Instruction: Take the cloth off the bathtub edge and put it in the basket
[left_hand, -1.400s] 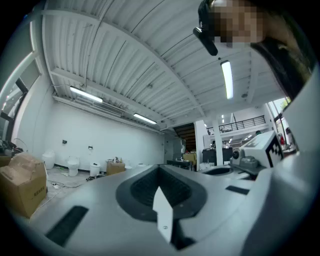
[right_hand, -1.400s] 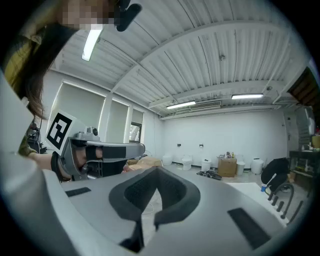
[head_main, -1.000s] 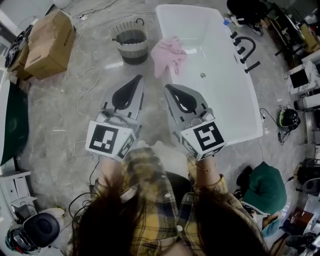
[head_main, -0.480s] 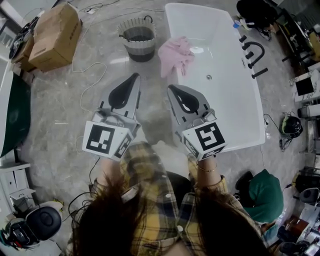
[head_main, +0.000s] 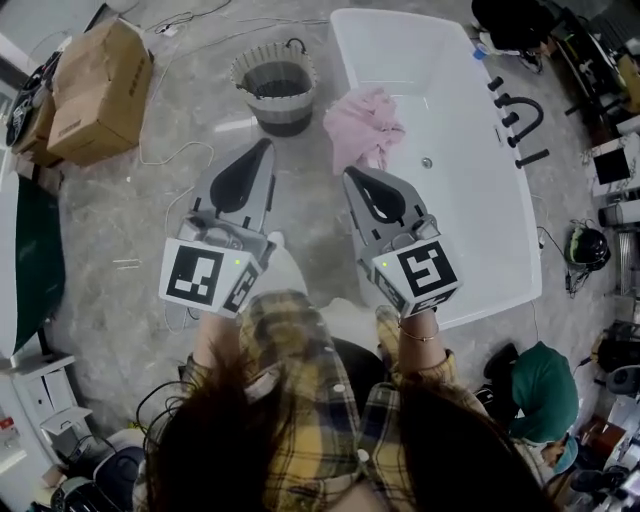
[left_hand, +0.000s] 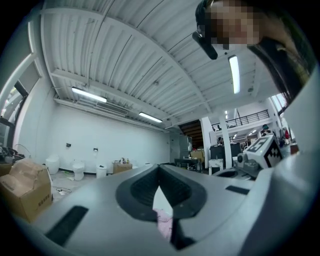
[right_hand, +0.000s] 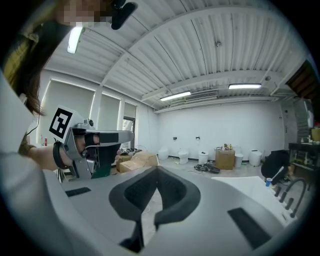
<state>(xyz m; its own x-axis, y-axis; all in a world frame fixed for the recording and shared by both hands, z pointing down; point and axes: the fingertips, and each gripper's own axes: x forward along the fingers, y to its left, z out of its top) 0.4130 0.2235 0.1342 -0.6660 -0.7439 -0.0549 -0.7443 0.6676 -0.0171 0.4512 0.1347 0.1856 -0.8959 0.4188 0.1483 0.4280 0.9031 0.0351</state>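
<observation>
Both tools are clenched shut on nothing: the left hand-held gripper (head_main: 264, 144) and the right hand-held gripper (head_main: 349, 172) are held level side by side, tips forward. In each gripper view the jaw tips meet with only a thin gap behind them. Through the left one's gap a sliver of pink shows.

Just ahead of the right tip, the pink cloth (head_main: 362, 124) is bunched over the near-side rim of the white bathtub (head_main: 478, 205), part inside, part hanging down the outer wall. It is a crumpled heap with no sharp long axis. If anything, it stretches across the rim, its lower tail pointing toward the floor and the right tip.

The basket (head_main: 243, 67) stands on the floor near the tub's corner, left of the cloth.

Likely trouble: if the jaws stay closed on arrival, they would shove the cloth into the tub. A pinch on one loose fold could let it slip and drop short of the basket.
</observation>
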